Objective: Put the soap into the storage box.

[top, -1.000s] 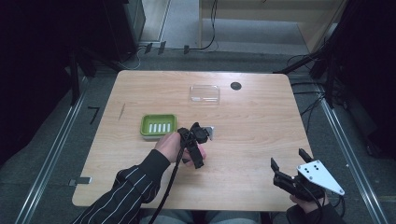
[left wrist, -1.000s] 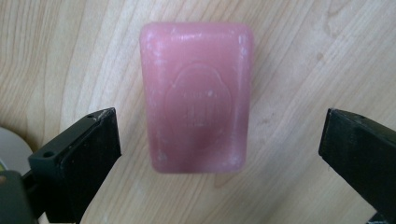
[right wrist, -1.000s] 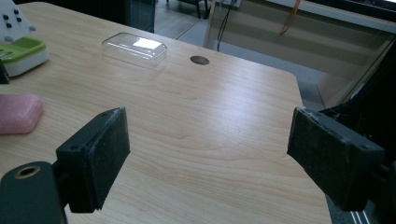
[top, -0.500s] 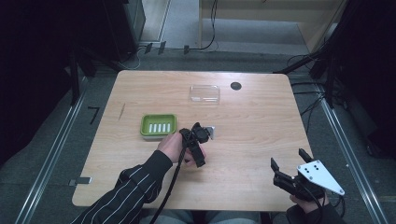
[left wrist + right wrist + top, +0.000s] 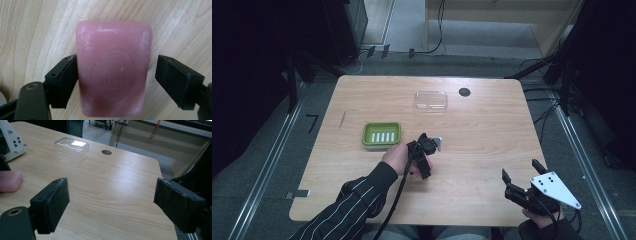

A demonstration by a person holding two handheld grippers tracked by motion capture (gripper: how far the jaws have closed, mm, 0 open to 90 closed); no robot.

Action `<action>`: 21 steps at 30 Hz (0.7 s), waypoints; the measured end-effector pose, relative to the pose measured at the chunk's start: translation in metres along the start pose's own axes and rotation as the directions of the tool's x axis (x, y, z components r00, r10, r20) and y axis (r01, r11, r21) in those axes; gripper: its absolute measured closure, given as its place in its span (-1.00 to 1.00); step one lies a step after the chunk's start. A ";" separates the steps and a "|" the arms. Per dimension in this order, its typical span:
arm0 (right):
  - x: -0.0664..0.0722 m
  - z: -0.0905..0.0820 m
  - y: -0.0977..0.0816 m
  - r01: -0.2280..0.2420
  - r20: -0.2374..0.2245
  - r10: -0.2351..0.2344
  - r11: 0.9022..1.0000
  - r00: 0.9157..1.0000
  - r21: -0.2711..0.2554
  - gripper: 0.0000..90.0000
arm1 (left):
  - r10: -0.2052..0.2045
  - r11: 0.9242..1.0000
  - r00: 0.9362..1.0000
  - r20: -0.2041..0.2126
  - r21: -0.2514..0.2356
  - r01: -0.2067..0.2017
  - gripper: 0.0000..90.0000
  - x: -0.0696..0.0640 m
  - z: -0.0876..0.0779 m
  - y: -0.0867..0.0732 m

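Observation:
A pink bar of soap (image 5: 113, 70) lies flat on the wooden table, right of the green soap dish (image 5: 382, 126). My left gripper (image 5: 424, 147) points down over it, and its jaws have just been closing with the bar between them (image 5: 115, 75). One pad touches the bar's side, while a narrow gap remains at the other pad. The right gripper view catches the soap (image 5: 10, 181) at its left edge. My right gripper (image 5: 520, 170) rests open near the table's front right corner, with nothing between its jaws (image 5: 110, 197).
A clear plastic lid (image 5: 431, 100) lies at the back middle of the table, with a round cable hole (image 5: 465, 92) to its right. The lid (image 5: 72, 146) and the hole (image 5: 106, 152) lie far ahead of the right gripper.
In the high view the left hand has shifted only slightly over the spot beside the dish. The right hand has stayed still.

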State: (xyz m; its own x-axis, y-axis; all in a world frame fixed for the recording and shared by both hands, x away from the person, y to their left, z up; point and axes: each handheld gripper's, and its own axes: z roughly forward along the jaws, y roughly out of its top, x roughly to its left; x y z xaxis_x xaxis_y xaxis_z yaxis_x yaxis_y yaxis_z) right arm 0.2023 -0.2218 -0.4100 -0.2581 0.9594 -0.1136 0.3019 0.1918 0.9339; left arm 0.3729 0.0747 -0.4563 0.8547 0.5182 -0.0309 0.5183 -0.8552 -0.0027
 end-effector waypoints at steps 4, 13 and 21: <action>0.000 0.000 0.000 0.000 0.000 0.000 1.000 1.000 0.000 -0.69 | 0.001 1.000 1.000 0.001 0.002 -0.001 -0.45 0.000 0.001 0.000; 0.000 0.000 0.000 -0.001 0.000 0.001 1.000 1.000 0.000 -0.69 | 0.002 1.000 1.000 -0.028 -0.012 -0.002 -0.17 0.001 -0.001 -0.001; 0.000 0.000 0.000 0.000 0.001 0.000 1.000 1.000 0.000 -0.69 | 0.023 1.000 0.999 -0.033 -0.015 -0.024 -0.14 0.001 -0.001 -0.002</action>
State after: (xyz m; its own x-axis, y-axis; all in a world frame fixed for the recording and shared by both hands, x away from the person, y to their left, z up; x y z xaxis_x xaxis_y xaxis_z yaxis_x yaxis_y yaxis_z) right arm 0.2022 -0.2217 -0.4100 -0.2577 0.9595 -0.1140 0.3014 0.1919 0.9340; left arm 0.3725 0.0772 -0.4552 0.8671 0.4981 0.0016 0.4980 -0.8670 0.0134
